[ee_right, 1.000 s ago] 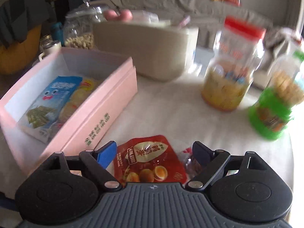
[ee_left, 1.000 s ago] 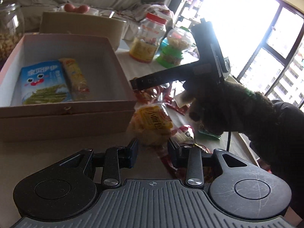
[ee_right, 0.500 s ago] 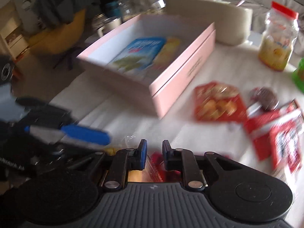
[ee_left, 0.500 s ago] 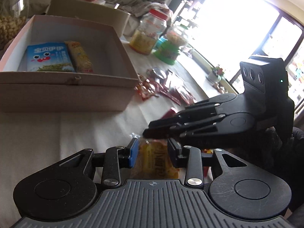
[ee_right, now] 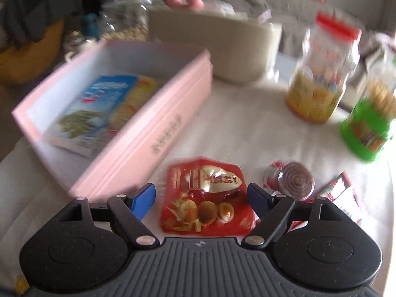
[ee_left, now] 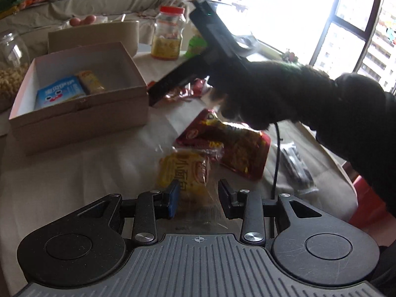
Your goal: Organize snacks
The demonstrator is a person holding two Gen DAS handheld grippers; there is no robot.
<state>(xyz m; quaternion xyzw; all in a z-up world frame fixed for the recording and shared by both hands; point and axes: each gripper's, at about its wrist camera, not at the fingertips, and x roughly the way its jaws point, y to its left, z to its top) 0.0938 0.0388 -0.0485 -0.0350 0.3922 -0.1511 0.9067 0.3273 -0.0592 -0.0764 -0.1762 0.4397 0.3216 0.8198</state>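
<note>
A yellow bread packet [ee_left: 184,173] is clamped by the left gripper [ee_left: 198,195] at lower centre. The right gripper [ee_right: 201,198], its jaws just reopened, is spread around a red snack pouch [ee_right: 205,198] lying untouched on the table [ee_right: 247,128]. The pink box [ee_right: 138,133] is seen at upper left.

The right wrist view is blurred by motion, so the print on the pink box [ee_right: 138,133] and on the red-lidded jar [ee_right: 324,74] cannot be read. The green container [ee_right: 366,128] is cut by the right edge. In the left wrist view, the gloved hand [ee_left: 267,94] hides a part of the red snack packets [ee_left: 237,143] and the right gripper's fingertips. The glass jar [ee_left: 11,66] is cut by the left edge.
</note>
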